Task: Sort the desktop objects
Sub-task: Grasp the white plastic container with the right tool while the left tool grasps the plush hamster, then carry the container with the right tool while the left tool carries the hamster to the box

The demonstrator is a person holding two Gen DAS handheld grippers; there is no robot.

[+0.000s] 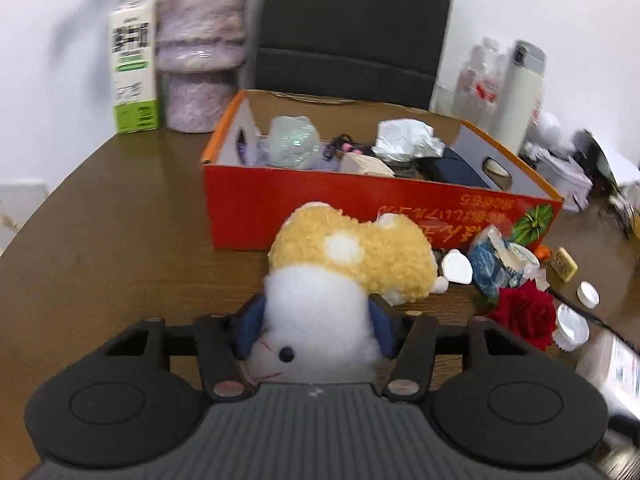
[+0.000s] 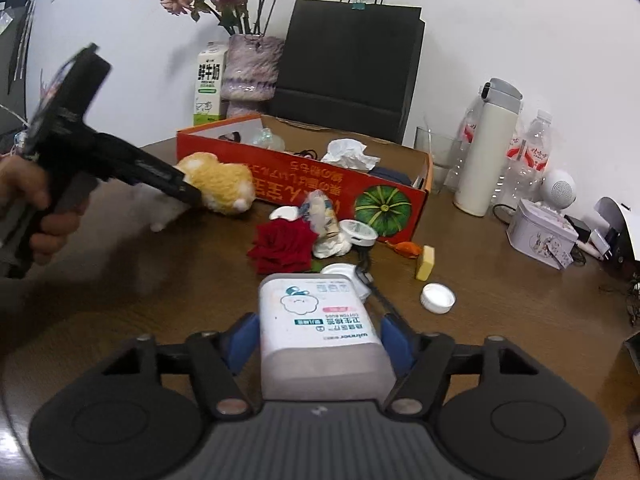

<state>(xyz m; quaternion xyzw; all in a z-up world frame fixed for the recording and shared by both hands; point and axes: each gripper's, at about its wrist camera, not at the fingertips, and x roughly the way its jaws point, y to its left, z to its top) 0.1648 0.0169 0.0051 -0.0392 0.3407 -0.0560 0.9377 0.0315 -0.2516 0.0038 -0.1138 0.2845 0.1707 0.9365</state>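
My left gripper (image 1: 316, 320) is shut on a white and yellow plush toy (image 1: 352, 256) and holds it just in front of the orange box (image 1: 280, 208). The toy (image 2: 220, 184) and the left gripper (image 2: 180, 188) also show in the right wrist view, left of the box (image 2: 304, 184). My right gripper (image 2: 320, 336) is shut on a cotton swab box (image 2: 316, 320) above the table. A red rose (image 2: 284, 246), a crumpled wrapper (image 2: 324, 216), small cups (image 2: 360, 234), a white cap (image 2: 438, 298) and a yellow eraser (image 2: 426, 262) lie between my right gripper and the orange box.
The orange box holds tissue (image 1: 404, 140), a clear ball (image 1: 292, 140) and dark items. Behind it stand a milk carton (image 1: 134, 64), a purple vase (image 1: 200, 52) and a black bag (image 2: 348, 60). At right are a thermos (image 2: 488, 148), water bottles (image 2: 528, 156) and a tin (image 2: 544, 236).
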